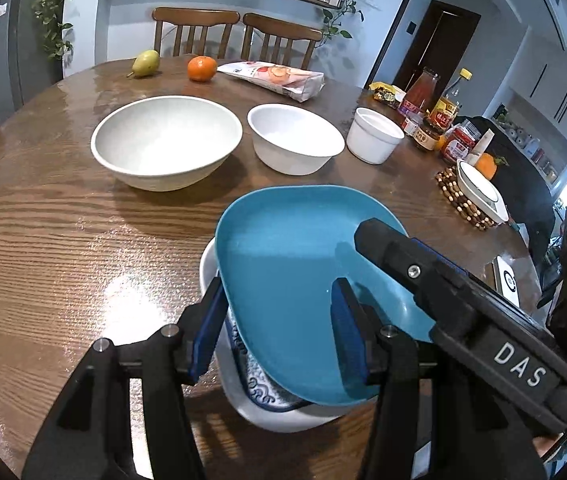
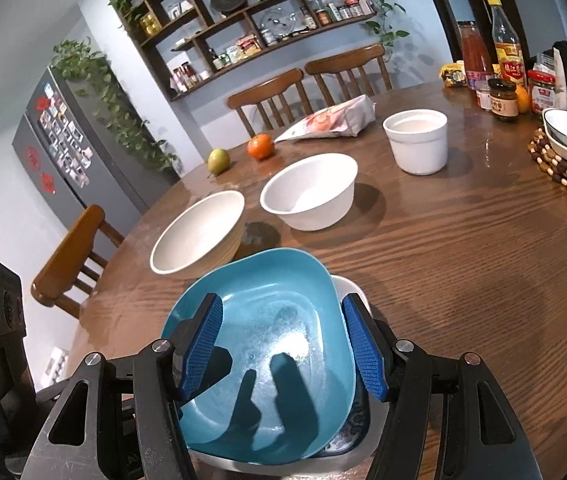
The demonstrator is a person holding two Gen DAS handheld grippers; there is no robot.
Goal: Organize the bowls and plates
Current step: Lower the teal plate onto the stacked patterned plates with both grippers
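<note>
where the wooden table (image 1: pixel 43 240) meets the shelf wall (image 2: pixel 251 32), both tongs pinch the blue plate (image 1: pixel 283 260).

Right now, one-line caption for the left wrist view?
Left gripper and right gripper over a blue plate on a patterned white dish, three white bowls beyond.

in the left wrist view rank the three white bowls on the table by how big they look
1. wide cream-white bowl
2. medium white bowl
3. small straight-sided white ceramic cup-bowl

All stand at a similar distance, so the order seems reliable.
</note>
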